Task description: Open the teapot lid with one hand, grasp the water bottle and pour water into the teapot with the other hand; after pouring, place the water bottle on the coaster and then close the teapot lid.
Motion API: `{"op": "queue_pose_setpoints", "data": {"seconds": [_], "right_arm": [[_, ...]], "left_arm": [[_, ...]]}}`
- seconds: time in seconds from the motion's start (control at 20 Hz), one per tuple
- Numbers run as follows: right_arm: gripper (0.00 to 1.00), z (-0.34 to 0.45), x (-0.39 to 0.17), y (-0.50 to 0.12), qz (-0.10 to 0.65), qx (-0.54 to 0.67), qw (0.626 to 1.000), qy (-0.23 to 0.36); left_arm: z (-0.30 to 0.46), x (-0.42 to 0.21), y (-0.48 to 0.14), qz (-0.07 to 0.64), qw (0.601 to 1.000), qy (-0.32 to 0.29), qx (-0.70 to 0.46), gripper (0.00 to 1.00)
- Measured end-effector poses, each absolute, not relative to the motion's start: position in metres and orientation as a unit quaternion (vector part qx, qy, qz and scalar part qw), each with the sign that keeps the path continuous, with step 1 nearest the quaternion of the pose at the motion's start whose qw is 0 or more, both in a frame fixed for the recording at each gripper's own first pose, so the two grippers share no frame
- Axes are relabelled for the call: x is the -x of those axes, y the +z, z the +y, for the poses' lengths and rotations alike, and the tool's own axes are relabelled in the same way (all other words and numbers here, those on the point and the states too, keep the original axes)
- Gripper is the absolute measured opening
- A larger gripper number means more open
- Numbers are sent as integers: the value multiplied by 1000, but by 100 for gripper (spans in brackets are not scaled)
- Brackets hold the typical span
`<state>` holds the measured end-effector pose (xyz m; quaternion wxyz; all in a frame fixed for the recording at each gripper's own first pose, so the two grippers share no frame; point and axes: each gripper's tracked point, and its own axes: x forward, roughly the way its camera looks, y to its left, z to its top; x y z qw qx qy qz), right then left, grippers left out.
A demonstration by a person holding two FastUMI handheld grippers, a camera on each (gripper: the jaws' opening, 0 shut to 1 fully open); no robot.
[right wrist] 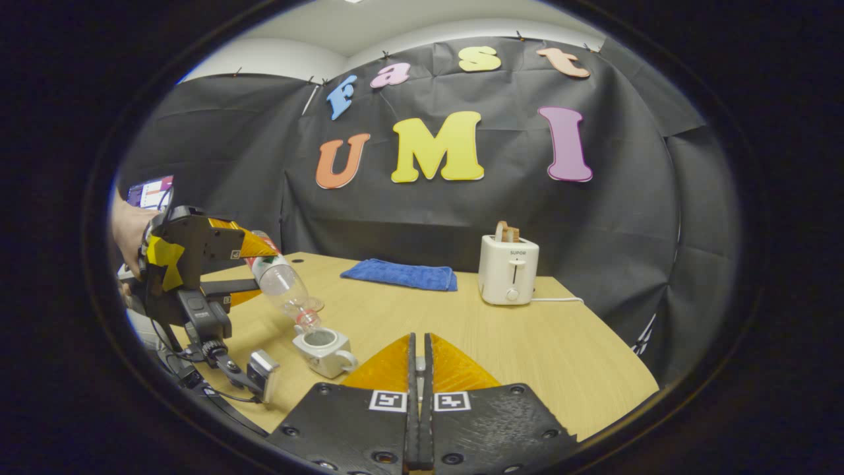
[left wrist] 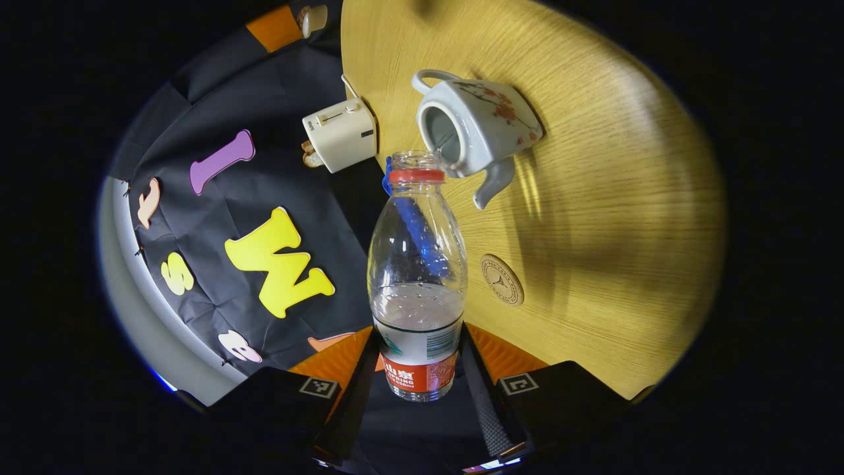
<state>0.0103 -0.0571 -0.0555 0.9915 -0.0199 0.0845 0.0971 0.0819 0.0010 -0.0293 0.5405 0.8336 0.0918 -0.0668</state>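
- While the left gripper (left wrist: 419, 369) clamps the water bottle (left wrist: 417, 277), its open mouth tilts over the lidless teapot (left wrist: 478, 125).
- The right gripper (right wrist: 419, 369) is closed; something small is between its fingers, I cannot tell what.

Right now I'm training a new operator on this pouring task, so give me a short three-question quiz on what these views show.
1. True or false: the clear plastic water bottle is capped.
2. Fill in: the bottle's mouth hangs over the white floral ceramic teapot's ____.
3. The round wooden coaster bears: A the bottle, B the teapot, C nothing.
Key: 1 false; 2 opening; 3 C.
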Motion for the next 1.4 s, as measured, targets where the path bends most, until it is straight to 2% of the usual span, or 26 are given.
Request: {"op": "queue_pose_setpoints", "data": {"seconds": [0.9, 1.4], "right_arm": [[0, -64, -7, -60, 81, 2, 992, 101], [0, -71, -5, -62, 81, -4, 992, 99]], "left_arm": [[-6, -77, -16, 92, 493, -52, -863, 74], [-10, -76, -14, 93, 489, -52, -866, 74]]}}
